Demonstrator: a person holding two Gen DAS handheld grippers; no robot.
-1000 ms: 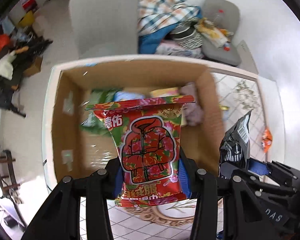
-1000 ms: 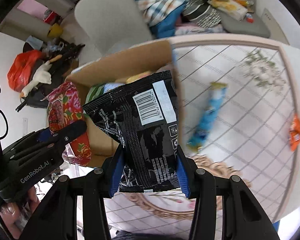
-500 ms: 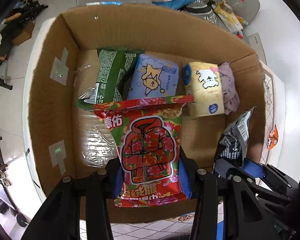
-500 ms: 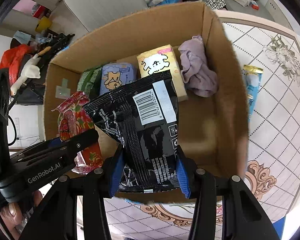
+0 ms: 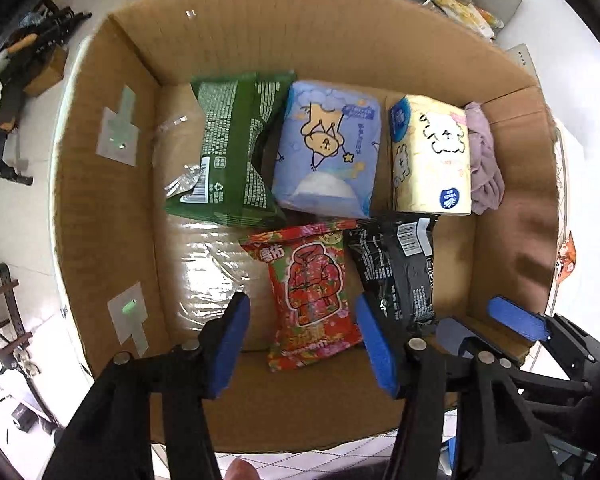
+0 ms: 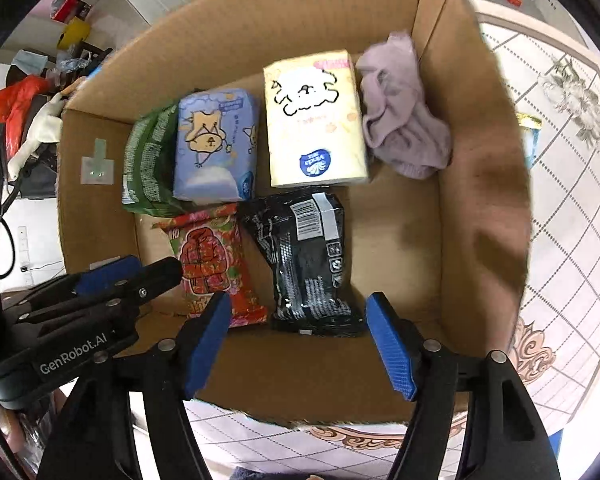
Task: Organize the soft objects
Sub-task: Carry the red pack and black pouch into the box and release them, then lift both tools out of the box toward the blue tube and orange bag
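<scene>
Both grippers spread wide, empty: left gripper [image 5: 300, 340] above red packet [image 5: 312, 292], right gripper [image 6: 300, 336] above black packet [image 6: 308, 256]. Packets side by side on box [image 6: 480, 208] floor, long axes along fingers.

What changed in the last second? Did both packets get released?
Yes. Both grippers, left and right, opened and dropped the red packet and black packet side by side on the cardboard box floor. The back-row items stayed put.
</scene>
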